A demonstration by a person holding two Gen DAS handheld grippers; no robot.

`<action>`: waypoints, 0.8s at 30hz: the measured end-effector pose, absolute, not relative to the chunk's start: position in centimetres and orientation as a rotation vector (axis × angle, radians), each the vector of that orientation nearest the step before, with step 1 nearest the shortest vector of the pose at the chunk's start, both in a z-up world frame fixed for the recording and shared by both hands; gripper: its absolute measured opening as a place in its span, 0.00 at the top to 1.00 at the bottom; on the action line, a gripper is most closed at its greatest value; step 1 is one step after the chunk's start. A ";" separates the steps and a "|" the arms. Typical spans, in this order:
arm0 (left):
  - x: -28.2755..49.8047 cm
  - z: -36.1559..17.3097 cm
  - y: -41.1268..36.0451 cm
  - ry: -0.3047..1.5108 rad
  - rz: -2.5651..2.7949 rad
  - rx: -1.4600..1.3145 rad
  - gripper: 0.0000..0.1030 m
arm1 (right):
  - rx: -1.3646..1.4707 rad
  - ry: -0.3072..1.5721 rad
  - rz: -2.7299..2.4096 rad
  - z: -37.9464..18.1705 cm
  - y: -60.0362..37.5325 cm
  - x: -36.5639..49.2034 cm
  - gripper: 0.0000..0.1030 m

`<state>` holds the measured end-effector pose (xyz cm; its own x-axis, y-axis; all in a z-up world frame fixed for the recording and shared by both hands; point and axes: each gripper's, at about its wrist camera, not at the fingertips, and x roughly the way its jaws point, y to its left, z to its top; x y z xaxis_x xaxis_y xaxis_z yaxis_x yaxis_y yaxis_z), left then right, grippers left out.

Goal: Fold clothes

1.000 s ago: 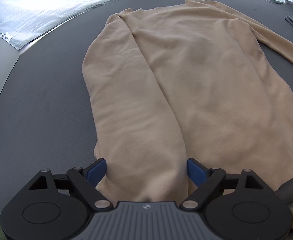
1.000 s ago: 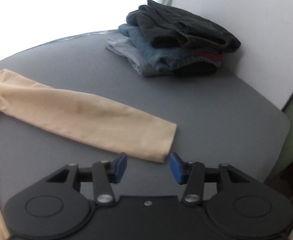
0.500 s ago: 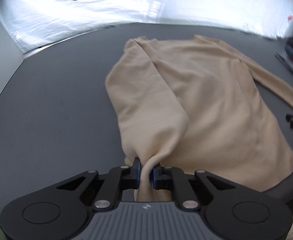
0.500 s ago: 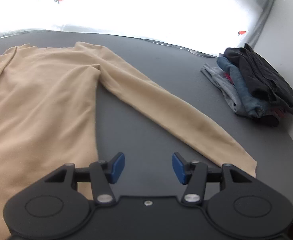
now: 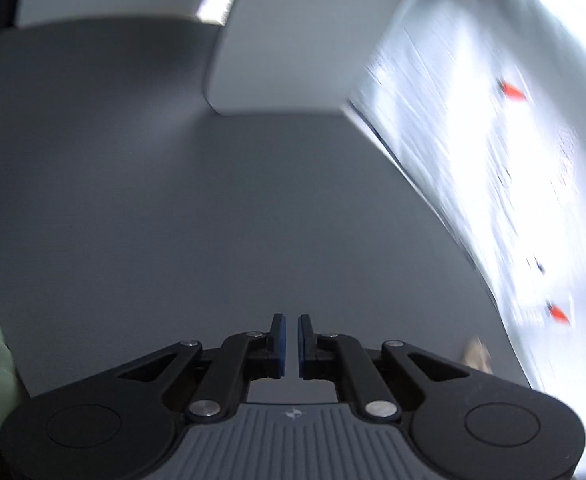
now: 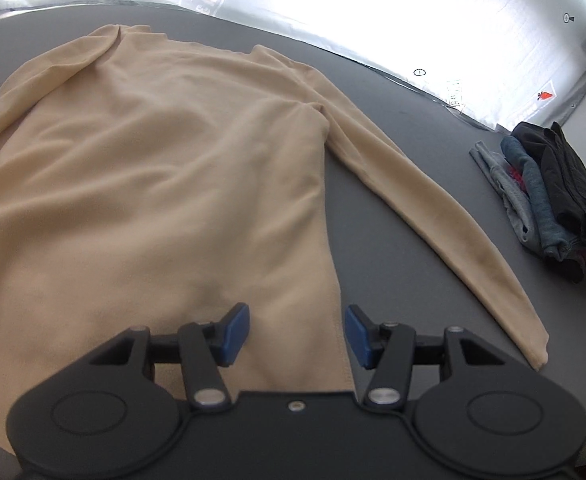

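**Right hand-held gripper straddles the shirt's side seam; left one looks away**

The right hand-held gripper (image 6: 297,334) is spread wide, nothing between its blue pads, and it hangs just above the near hem of the beige long-sleeved shirt (image 6: 165,168). The shirt's side seam (image 6: 327,240) passes between the two fingers and leads straight away from the gripper toward the armpit, so the body's long axis lies near to far, nearly in line with the fingers. Beyond the seam, the shirt's outstretched sleeve (image 6: 425,200) slants from the shoulder out to the right, its cuff (image 6: 535,350) lying off to the gripper's right on the dark grey table (image 6: 377,216). Farther right stands a stack of folded clothes (image 6: 549,192).

The left hand-held gripper (image 5: 289,346) is nearly pressed together with only a slit between its pads, holding nothing, and faces bare table (image 5: 173,200); only a blurred beige scrap (image 5: 476,354) shows at its right edge. The right one is clearly nearer the seam and sleeve, so the next fold likely falls to it.
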<state>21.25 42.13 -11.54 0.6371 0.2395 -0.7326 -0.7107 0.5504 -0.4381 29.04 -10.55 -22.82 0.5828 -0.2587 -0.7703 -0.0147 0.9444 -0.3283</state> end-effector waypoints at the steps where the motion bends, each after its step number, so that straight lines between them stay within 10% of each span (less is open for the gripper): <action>1: 21.4 -11.1 42.6 0.658 0.656 -0.759 0.92 | -0.316 0.945 -0.149 -22.8 -10.5 28.9 0.47; 6: 24.6 -12.8 36.9 0.856 0.354 -0.458 0.37 | -0.333 0.952 -0.158 -22.9 -10.2 28.6 0.45; 12: 27.1 -19.0 26.2 1.051 0.036 -0.147 0.22 | -0.322 0.948 -0.172 -23.1 -10.3 28.7 0.42; 14: 27.8 -20.7 24.8 1.098 0.050 -0.097 0.26 | -0.307 0.946 -0.178 -23.1 -10.5 28.6 0.40; 17: 27.9 -21.4 24.9 1.069 0.161 -0.048 0.96 | -0.272 0.948 -0.183 -23.0 -10.9 28.6 0.40; 24: 26.3 -16.0 27.5 0.872 0.268 -0.131 0.92 | -0.248 0.945 -0.181 -23.1 -11.2 28.5 0.39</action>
<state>26.32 27.48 -15.97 0.6121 0.1787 -0.7703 -0.2849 0.9586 -0.0040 28.51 -11.21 -23.06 0.5741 -0.2611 -0.7761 0.0450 0.9564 -0.2884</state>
